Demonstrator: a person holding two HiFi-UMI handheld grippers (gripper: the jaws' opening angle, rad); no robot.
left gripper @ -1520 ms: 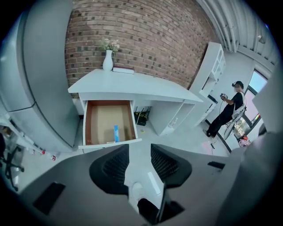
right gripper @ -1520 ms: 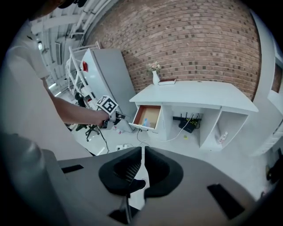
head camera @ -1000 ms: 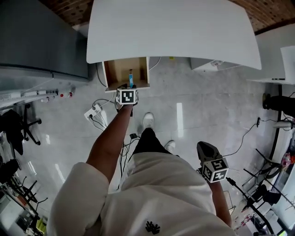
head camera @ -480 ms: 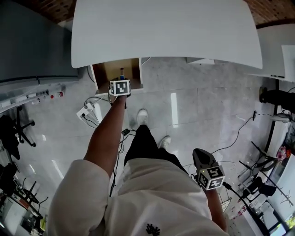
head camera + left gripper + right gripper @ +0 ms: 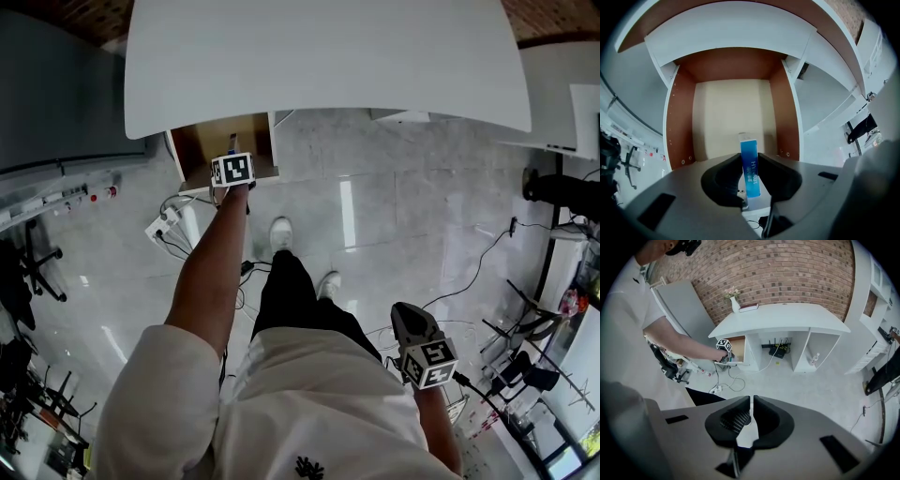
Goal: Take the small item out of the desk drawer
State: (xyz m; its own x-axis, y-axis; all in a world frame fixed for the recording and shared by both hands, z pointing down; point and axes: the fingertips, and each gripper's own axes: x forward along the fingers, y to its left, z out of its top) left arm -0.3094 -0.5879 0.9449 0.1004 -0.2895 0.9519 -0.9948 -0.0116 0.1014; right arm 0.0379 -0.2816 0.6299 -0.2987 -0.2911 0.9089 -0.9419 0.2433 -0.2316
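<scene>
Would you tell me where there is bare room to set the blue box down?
The white desktop is bare along its front, above the drawer; a vase stands at its back. The drawer floor behind the blue box is bare too. The floor left of the drawer is crowded with a power strip and cables.

blue box (image 5: 750, 166), white lettering beginning "HY"; rest too blurred

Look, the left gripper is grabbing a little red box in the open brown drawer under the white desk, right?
Not red: the left gripper view shows the small flat box is blue with white lettering. The rest is right: the left gripper is closing its jaws with it between them, in the open brown wooden drawer under the white desk.
</scene>
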